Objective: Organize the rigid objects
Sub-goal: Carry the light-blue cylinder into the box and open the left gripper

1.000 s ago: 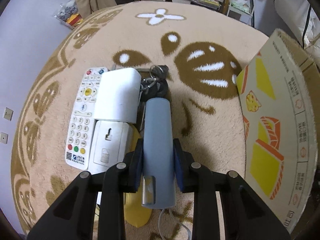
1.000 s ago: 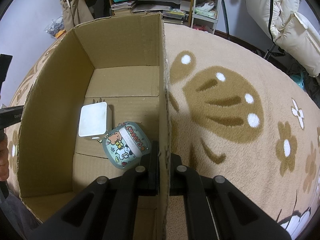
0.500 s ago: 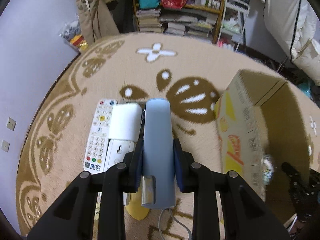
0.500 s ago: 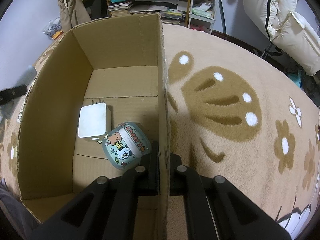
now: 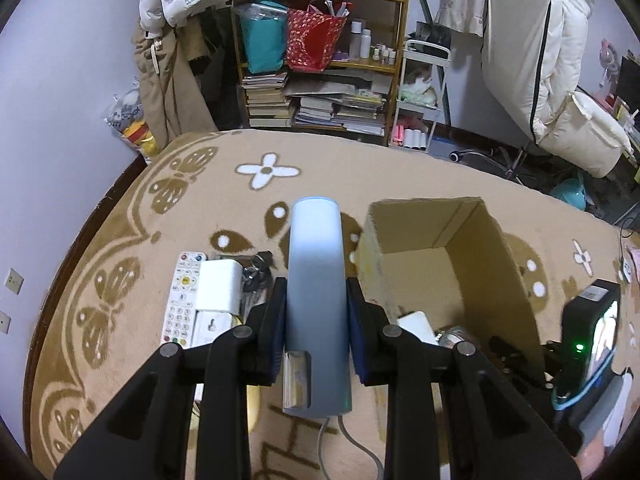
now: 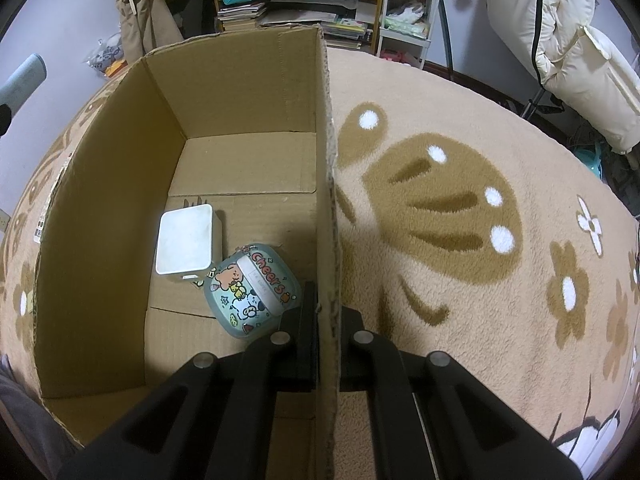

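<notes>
- The rug [image 5: 360, 176], tan with brown butterflies and white flowers, carries everything here; all places below are given relative to the cardboard box.
- The cardboard box [image 6: 120, 208] stands open-topped on the rug. The right tongs [image 6: 326, 344] pinch its right-hand wall, one finger inside and one outside, probably to steady it while things go in.
- The grey-blue cylinder [image 5: 316, 300], seemingly a rigid device with a cord trailing from its near end, is clamped between the blue pads of the left tongs [image 5: 316, 304]. It is held in the air to the left of the box, above the rug. Its long axis runs straight along the fingers, rounded tip pointing away from the camera toward the bookshelf (that lengthwise hold should let it go over the box's left wall tip first).
- Left of the box on the rug lie a white remote control [image 5: 180, 300], a white rectangular case [image 5: 220, 288] partly over it, and a bunch of keys [image 5: 256, 272]; I judge these still wait their turn.
- Inside the box, near the pinched wall, sit a white square box [image 6: 186, 240] and a cartoon-printed tin [image 6: 252, 288], touching each other.
</notes>
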### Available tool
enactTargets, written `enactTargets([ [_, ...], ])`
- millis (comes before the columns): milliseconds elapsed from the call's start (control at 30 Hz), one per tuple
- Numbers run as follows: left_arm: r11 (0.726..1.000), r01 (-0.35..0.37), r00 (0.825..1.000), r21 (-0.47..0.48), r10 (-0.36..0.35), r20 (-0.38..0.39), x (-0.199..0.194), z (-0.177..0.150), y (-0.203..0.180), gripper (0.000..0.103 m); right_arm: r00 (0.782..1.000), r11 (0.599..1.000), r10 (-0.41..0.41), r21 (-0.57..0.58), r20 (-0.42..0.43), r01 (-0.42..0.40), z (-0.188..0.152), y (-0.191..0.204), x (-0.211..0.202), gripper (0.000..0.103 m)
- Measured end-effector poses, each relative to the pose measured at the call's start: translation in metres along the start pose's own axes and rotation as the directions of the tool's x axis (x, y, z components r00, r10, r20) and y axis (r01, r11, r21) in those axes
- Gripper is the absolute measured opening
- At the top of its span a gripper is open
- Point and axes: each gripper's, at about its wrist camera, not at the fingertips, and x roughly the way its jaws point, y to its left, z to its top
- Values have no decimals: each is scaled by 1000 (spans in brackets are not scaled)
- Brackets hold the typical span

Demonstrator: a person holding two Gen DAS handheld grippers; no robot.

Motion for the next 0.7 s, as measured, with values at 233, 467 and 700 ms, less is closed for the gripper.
enactTargets([
  [233,997,73,997,31,-74,21,-9,-2,-21,26,1000,1000,-1,-3,0,1,0,-2,1,5],
  [467,985,157,987,66,-159,18,-13,-6,-46,26,1000,1000,-4,-6,1,4,-1,-1,1,5],
  [700,973,208,978,104,-207,-16,-5,-14,-68,26,1000,1000,-4,-6,1,4,-1,-1,1,5],
])
